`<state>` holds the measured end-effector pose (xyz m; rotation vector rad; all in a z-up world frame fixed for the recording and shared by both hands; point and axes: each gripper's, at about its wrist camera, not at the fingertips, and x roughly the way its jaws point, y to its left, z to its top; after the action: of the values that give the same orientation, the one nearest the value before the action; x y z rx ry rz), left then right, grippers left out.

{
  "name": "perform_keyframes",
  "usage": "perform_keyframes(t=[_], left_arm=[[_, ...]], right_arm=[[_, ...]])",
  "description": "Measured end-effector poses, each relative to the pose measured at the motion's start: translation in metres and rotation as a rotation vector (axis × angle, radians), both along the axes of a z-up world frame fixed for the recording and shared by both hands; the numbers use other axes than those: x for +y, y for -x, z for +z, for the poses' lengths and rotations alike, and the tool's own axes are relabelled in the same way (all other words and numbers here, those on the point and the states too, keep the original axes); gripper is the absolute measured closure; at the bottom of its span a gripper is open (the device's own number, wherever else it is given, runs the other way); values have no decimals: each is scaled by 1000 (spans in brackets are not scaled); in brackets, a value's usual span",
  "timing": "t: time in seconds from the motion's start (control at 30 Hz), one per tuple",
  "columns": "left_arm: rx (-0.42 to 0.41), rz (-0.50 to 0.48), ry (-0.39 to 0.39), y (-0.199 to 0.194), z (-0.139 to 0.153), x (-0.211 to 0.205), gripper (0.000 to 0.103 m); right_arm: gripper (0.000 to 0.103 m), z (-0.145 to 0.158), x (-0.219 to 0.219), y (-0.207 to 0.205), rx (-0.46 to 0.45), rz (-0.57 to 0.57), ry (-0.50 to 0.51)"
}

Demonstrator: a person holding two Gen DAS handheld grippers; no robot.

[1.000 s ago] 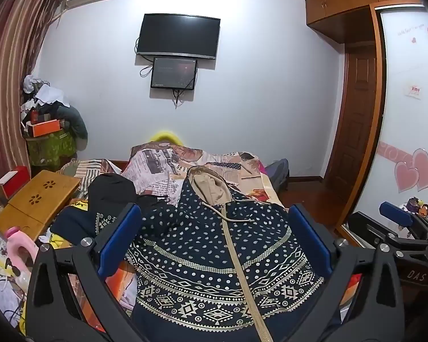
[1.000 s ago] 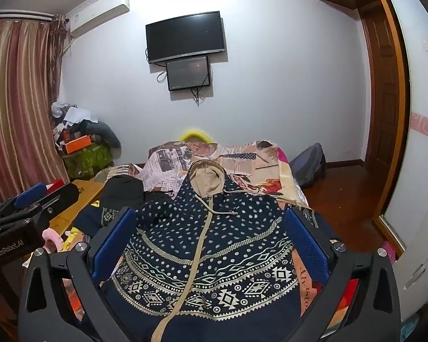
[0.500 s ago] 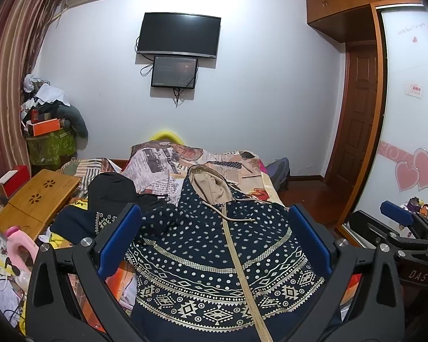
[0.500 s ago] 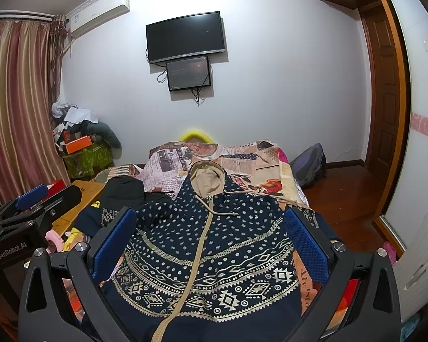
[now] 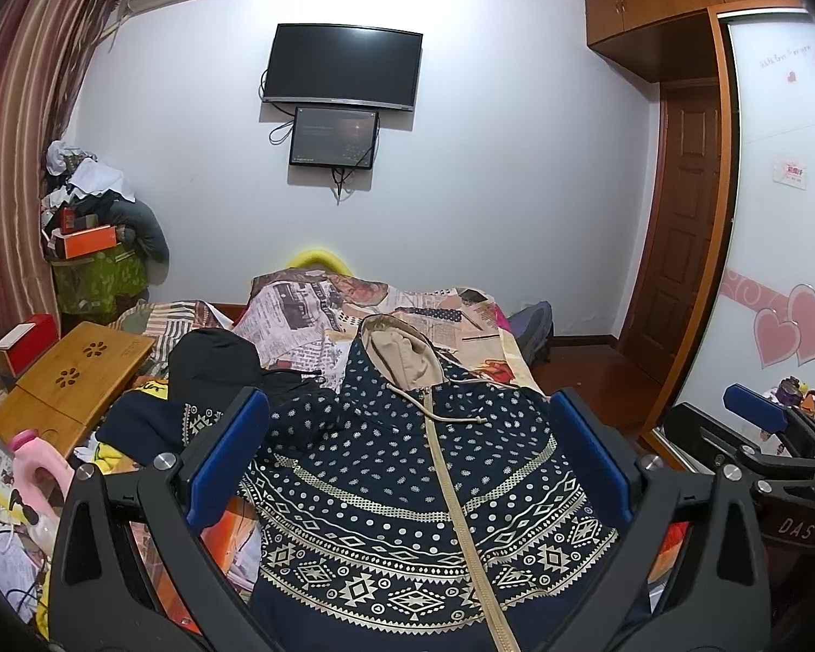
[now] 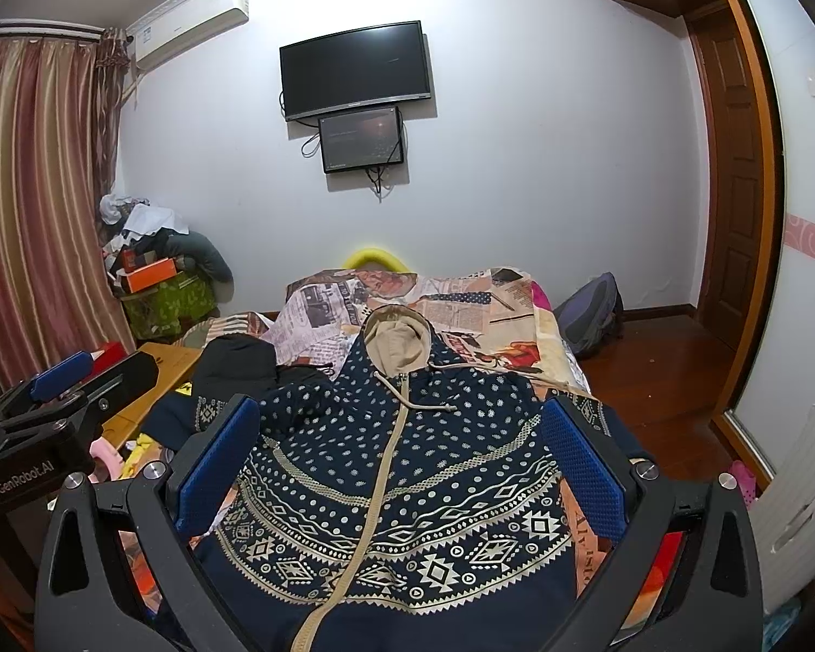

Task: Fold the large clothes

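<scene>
Left gripper (image 5: 407, 456) is hovering low over the near end of the bed, jaws spread wide, nothing between the blue pads (image 5: 227, 456). Right gripper (image 6: 402, 456) is doing the same just beside it, also wide apart and empty; each is showing at the edge of the other's view.

Hoodie (image 5: 407, 478) is lying face up on the bed (image 5: 494, 326), zipped, hem toward the grippers, tan hood (image 5: 402, 348) pointing toward the far wall. Drawstring (image 5: 451, 415) is trailing across the chest. The hoodie's sleeve on the left side looks bunched up near the shoulder; the other sleeve cannot be made out clearly.

To the left: pink bottle (image 5: 32, 467), wooden lap table (image 5: 70, 380) and a black garment (image 5: 212, 358) touching the hoodie's left edge. Beyond: newspaper-print blanket (image 5: 299, 309), then the television (image 5: 344, 66) on the wall.

Judgement: folding is not yet starting; this is the approach stage, garment spread flat and untouched. Next move calls for each gripper to be coming down on one side of the hoodie, likely a sleeve or a hem corner, and closing on a single layer of cloth. The bunched sleeve probably needs straightening first. Risk: catching the black garment alongside.
</scene>
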<state>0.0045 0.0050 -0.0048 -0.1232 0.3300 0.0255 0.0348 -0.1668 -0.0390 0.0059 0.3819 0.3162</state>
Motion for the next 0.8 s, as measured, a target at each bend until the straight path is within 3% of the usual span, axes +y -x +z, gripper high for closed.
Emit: perform_keyframes(t=[0.8], left_arm=[[5, 3, -2, -1, -2, 0, 0]], right_arm=[[0, 0, -1, -1, 1, 1, 0]])
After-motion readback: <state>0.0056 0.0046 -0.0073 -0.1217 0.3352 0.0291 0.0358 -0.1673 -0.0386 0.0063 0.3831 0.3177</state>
